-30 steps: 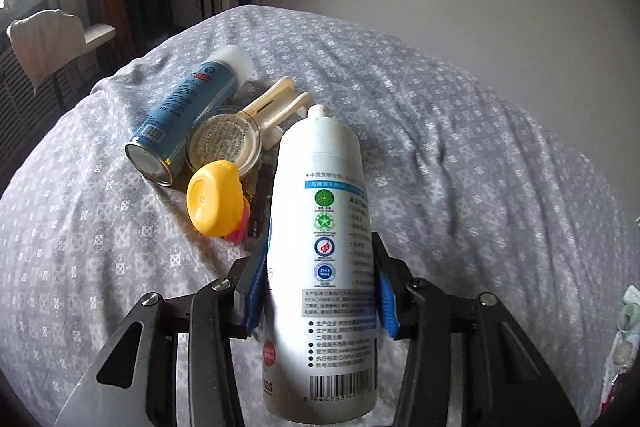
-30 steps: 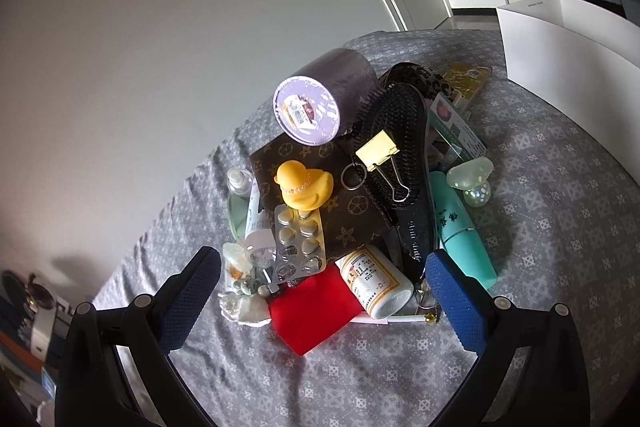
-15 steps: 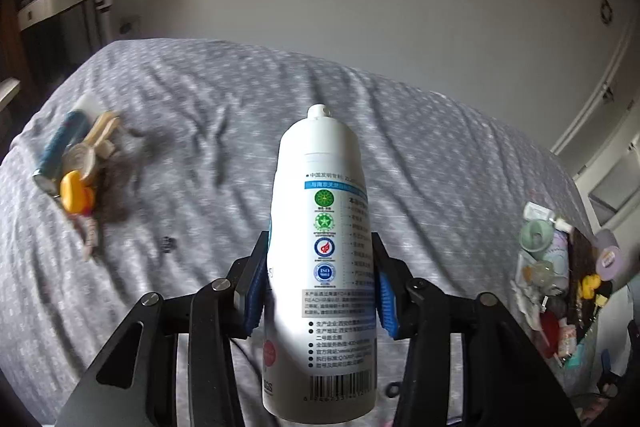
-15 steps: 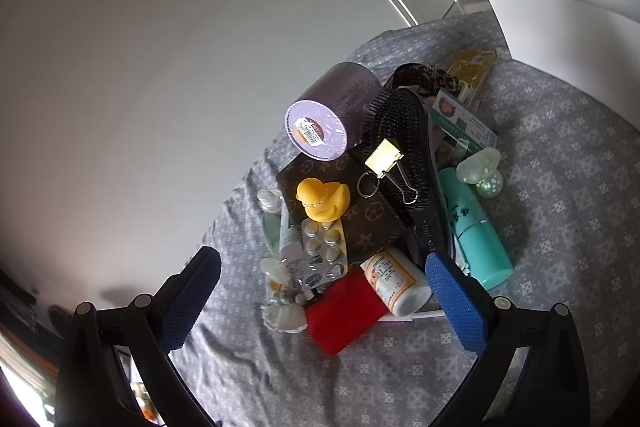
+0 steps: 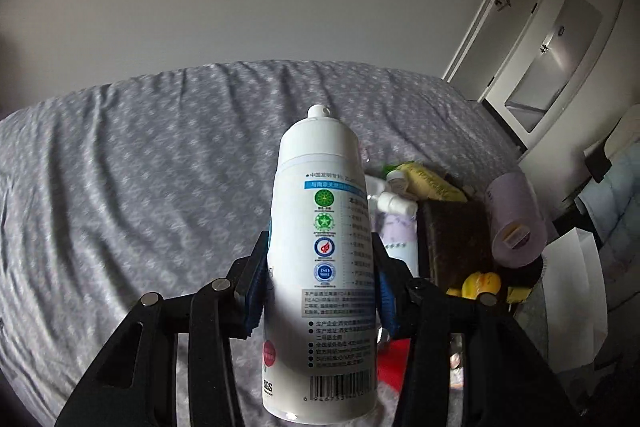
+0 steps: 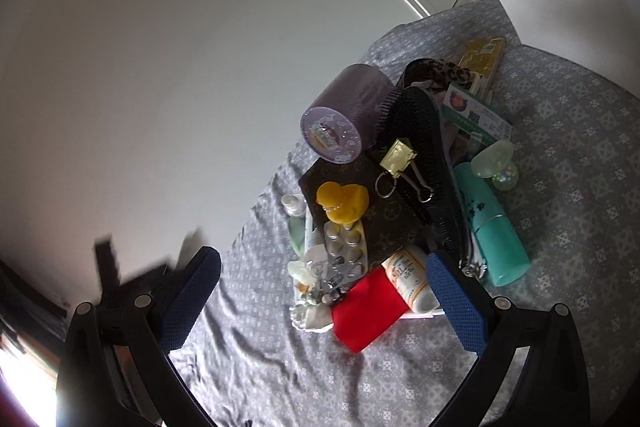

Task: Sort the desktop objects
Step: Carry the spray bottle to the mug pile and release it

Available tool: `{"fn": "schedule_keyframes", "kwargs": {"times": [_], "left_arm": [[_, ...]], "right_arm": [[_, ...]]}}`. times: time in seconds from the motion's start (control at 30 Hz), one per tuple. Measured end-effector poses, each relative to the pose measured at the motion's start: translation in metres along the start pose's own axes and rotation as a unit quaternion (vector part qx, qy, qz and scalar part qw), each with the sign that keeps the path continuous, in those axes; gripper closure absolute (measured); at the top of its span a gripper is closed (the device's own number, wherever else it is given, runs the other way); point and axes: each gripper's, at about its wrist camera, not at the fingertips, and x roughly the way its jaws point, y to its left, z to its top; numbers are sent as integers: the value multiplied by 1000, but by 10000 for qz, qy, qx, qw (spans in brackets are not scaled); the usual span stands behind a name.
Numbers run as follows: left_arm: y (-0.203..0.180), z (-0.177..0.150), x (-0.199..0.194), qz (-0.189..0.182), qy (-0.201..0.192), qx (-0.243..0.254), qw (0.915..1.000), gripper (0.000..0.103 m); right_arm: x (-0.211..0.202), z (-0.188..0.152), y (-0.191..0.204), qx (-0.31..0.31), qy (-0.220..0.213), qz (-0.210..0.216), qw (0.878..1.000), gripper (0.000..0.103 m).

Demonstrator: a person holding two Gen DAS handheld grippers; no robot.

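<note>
1. White plastic fills the middle of the left wrist view: a spray bottle (image 5: 320, 259) with printed labels and a barcode stands upright between the blue pads (image 5: 256, 291) of the left gripper (image 5: 320, 287), which is clamped on its lower body.
2. The bottle is held above the grey patterned cloth (image 5: 140, 195), with the pile of objects to its right.
3. The landmark of that pile is a brown patterned wallet (image 6: 384, 219), lying flat on the cloth.
4. A yellow rubber duck (image 6: 342, 201) sits on the wallet, and a blister pack of pills (image 6: 346, 247) lies at the wallet's near edge, just below the duck.
5. A lilac roll (image 6: 340, 119) lies on its side, touching the wallet's far edge.
6. A black hairbrush (image 6: 424, 163) runs along the right side of the wallet, with a yellow binder clip (image 6: 398, 155) resting on it.
7. A teal tube (image 6: 492, 227) lies right of the brush, farther from the wallet.
8. A red object (image 6: 366, 307) and a small white pill bottle (image 6: 412, 277) lie at the wallet's near corner.
9. The right gripper (image 6: 320, 291) hangs over the near side of the pile with its blue pads (image 6: 456, 299) spread wide apart and gripping nothing.
</note>
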Motion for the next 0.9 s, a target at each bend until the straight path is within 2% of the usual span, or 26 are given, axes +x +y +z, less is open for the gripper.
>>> {"fn": "schedule_keyframes", "kwargs": {"times": [0.23,0.4,0.6,0.63,0.7,0.73,0.77,0.9], "left_arm": [[-57,59,69,93,127,337,9993,60],[-78,59,107,38,234,636,9977,60],[-92,48,153,54,571,681,9960,59],[-94,46,157,90,606,715,9956,57],[-96,44,157,149,610,714,9955,32],[-97,44,154,191,585,697,9957,13],[-94,44,146,245,489,677,9962,9],[-78,51,110,244,73,498,9984,9]], "right_arm": [[9,3,-16,560,34,161,9983,0],[16,3,-26,817,84,368,9959,0],[22,1,-29,848,142,439,9953,0],[23,0,-29,855,155,443,9952,0],[24,0,-29,867,172,436,9951,0],[25,0,-29,866,176,425,9952,0],[25,-1,-29,860,177,415,9953,0],[23,-2,-27,780,146,349,9962,0]]}}
